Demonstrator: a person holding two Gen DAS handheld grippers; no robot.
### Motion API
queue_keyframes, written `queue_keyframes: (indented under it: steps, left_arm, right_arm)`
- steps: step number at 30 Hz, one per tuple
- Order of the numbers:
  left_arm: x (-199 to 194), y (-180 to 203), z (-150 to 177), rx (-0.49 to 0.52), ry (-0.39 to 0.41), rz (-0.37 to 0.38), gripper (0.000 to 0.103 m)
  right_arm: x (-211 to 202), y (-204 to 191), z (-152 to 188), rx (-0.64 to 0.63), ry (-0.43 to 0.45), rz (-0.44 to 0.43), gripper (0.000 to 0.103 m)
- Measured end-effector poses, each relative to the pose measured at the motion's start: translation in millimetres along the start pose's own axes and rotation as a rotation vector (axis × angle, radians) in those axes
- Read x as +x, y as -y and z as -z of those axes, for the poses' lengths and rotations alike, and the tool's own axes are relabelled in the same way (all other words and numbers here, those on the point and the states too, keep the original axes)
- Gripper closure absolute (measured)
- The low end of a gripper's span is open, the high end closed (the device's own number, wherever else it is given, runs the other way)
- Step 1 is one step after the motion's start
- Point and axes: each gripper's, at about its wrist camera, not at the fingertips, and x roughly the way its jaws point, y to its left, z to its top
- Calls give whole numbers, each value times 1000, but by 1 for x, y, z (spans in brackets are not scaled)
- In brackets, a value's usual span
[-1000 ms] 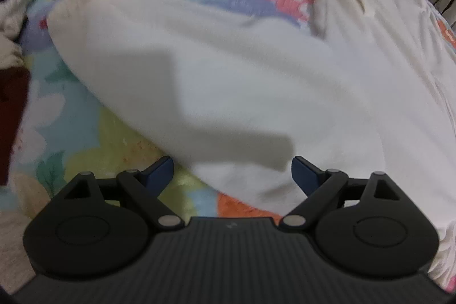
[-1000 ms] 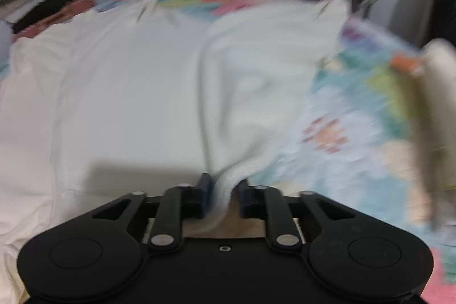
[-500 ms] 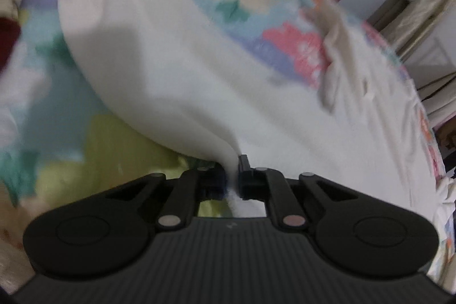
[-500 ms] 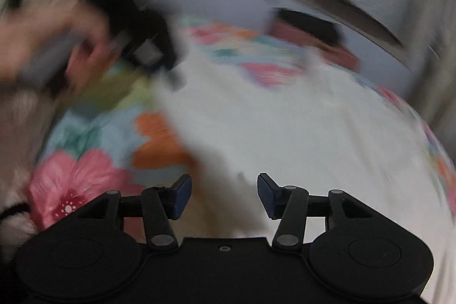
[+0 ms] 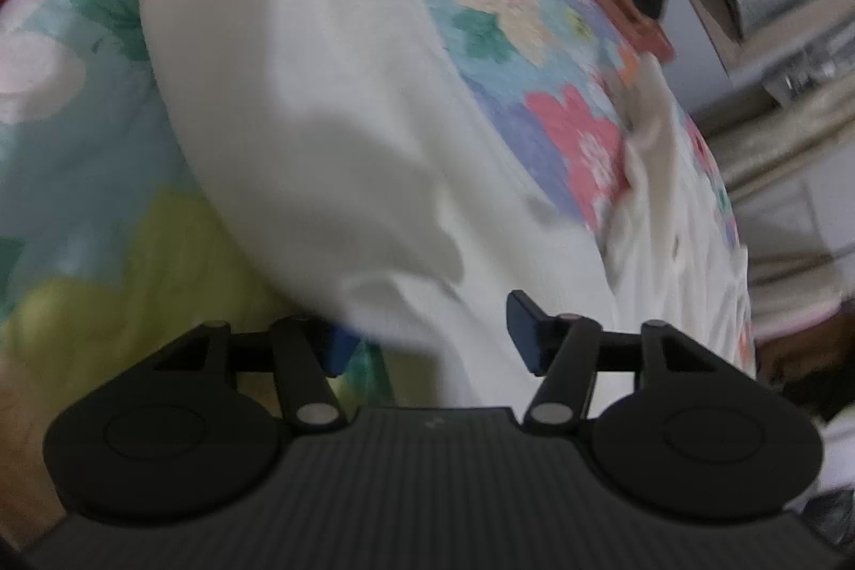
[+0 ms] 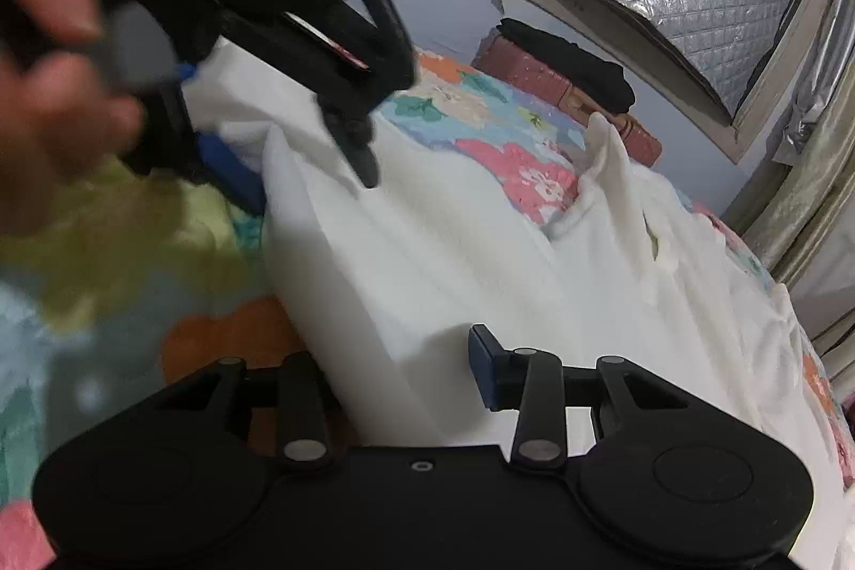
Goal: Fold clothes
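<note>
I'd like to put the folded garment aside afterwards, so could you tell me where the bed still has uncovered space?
The floral bedspread shows bare left of the white garment, under the left gripper, and in a strip beyond it up to the black and red items by the wall. The right side is crowded: the garment spreads there to the edge.

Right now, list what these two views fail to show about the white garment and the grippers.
- White garment, left wrist view: near hem hidden behind the left hand-held gripper; motion blur hides any seams.
- Right hand-held gripper, right wrist view: its left pad is hidden by cloth.
- Person's hand, right wrist view: blurred, cut by the frame edge.
</note>
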Motion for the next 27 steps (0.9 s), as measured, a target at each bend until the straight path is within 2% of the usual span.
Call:
queue_keyframes:
  steps: [1,2,4,5,8,10,13,15,18,21,23,27]
  left_arm:
    - [2,-1,-5,-1,8,-2,78]
    - [0,-3,-10,-6,15,-2,98]
    - [-16,-7,-13,-48,52,53,98]
    - [-32,-5,-9,-23,94,49,98]
    - [-76,11,17,124,234,-39,98]
    - [-86,24,38,230,273,-131,98]
    - [-64,22,60,263,206,-285,98]
    - [-53,11,59,207,151,-323,97]
    - [-53,14,58,208,158,-343,97]
    - [-66,24,60,263,233,-333,97]
    - [-72,27,59,293,253,-336,97]
    - [-63,19,56,270,165,-361,95]
  right_arm:
    - [1,1,0,13,2,-26,88]
    - [2,6,-2,46,-8,-65,97]
    - [-6,17,-1,153,18,-149,96]
    - [-15,24,1,203,45,-210,96]
    - [-40,32,8,274,116,-347,95]
    - [-45,32,17,287,113,-402,95]
    - [-44,31,34,309,70,-440,95]
    - [-45,32,43,338,60,-451,95]
    - [-40,30,47,365,50,-440,95]
    - [-50,27,39,408,102,-440,94]
    - [-48,35,32,414,133,-467,93]
    - [-32,28,34,405,25,-460,92]
